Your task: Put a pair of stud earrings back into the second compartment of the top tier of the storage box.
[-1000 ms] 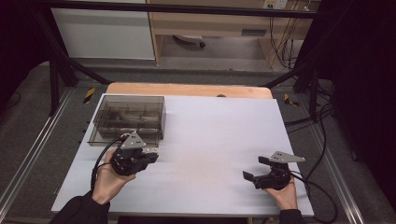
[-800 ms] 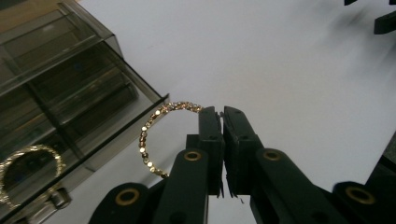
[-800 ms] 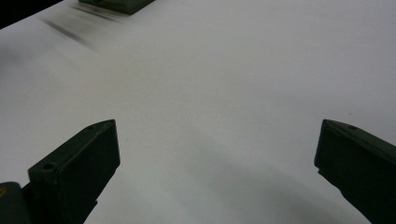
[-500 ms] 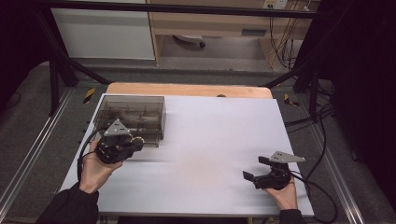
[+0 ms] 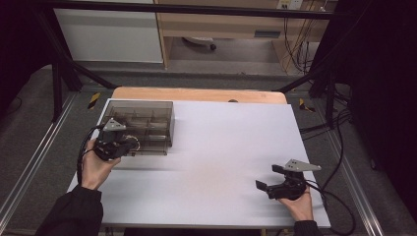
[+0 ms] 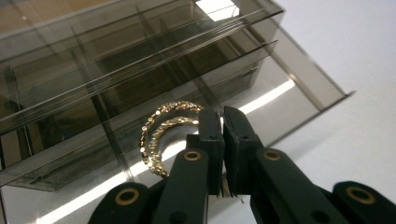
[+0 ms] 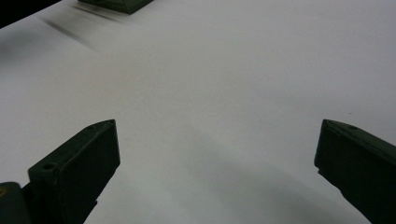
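My left gripper (image 6: 223, 122), jaws clenched on a gold bead chain (image 6: 161, 135), holds it over the smoked organizer box (image 5: 140, 125) for stowing, while my right gripper (image 5: 275, 179) rests released on the counter (image 5: 221, 147).

On the table (image 5: 211, 147), the box (image 5: 142, 125) sits at ten o'clock. A bracelet (image 6: 163, 130) lies at its front, the left gripper (image 5: 129, 146) beside it. The right gripper (image 5: 265, 179) rests at four o'clock.

The smoked organizer box (image 5: 142, 125) stands on the bench's (image 5: 226, 147) far-left corner; the bench right of the box lies open for passing.
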